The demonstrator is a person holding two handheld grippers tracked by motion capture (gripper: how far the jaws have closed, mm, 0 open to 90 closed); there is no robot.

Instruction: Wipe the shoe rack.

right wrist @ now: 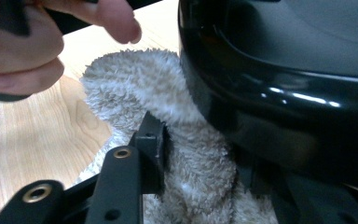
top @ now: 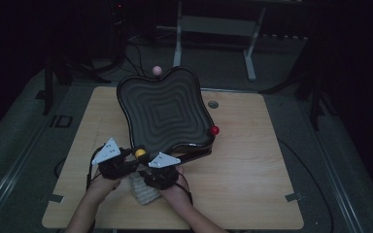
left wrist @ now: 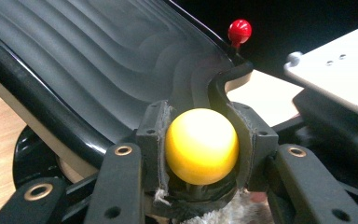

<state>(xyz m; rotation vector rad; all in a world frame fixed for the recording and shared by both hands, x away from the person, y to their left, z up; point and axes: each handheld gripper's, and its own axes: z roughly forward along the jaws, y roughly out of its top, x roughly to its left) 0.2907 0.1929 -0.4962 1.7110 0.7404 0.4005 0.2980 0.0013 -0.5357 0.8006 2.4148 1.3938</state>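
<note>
A black wavy tray (top: 126, 109) stands tilted on the wooden table, with ball knobs at its corners: pink (top: 157, 71), red (top: 214, 130) and yellow (top: 140, 152). My left gripper (top: 135, 156) is shut on the yellow ball (left wrist: 201, 145), whose sides its pads (left wrist: 151, 135) press at the tray's (left wrist: 88, 60) near corner. My right gripper (top: 148, 172) is just beside it. It is shut on a fluffy beige cloth (right wrist: 158, 93) that lies bunched against the glossy underside of the tray (right wrist: 284, 70). Its right jaw is lost in the dark under the tray.
The cloth (top: 143, 191) trails toward the table's front edge between the person's two hands. A small grey disc (top: 213, 104) lies right of the tray. Bare tabletop (top: 252, 160) stretches to the right. Dark stands and cables sit on the floor behind.
</note>
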